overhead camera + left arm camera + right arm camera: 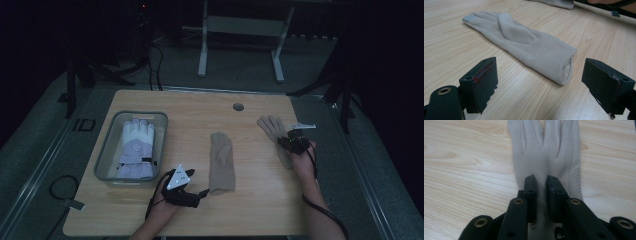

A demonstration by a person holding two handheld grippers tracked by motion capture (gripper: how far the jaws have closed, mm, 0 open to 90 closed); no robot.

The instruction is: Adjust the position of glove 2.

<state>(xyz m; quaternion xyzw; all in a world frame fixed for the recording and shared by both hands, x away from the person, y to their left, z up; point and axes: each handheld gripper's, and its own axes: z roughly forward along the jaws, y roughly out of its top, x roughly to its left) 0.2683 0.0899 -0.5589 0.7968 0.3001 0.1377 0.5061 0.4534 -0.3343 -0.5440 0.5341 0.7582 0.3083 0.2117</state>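
Observation:
Two flat beige gloves lie on the wooden table (175,115). The middle glove (222,162) (524,42) lies palm up, its open cuff turned toward my left gripper (198,182) (541,85). That gripper rests low near the table's front edge, open, with the cuff just ahead of its jaws and untouched. The second glove (272,131) (549,152) lies at the right with its fingers spread. My right gripper (290,143) (541,185) points down onto its palm, and the jaws are pinched together on a fold of the fabric.
A grey plastic bin (107,150) at the table's left holds a padded white and lavender glove (136,147). A round cable hole (238,107) sits near the far edge. A metal desk frame (240,30) stands behind the table, and a cable (60,187) lies on the floor at the left.

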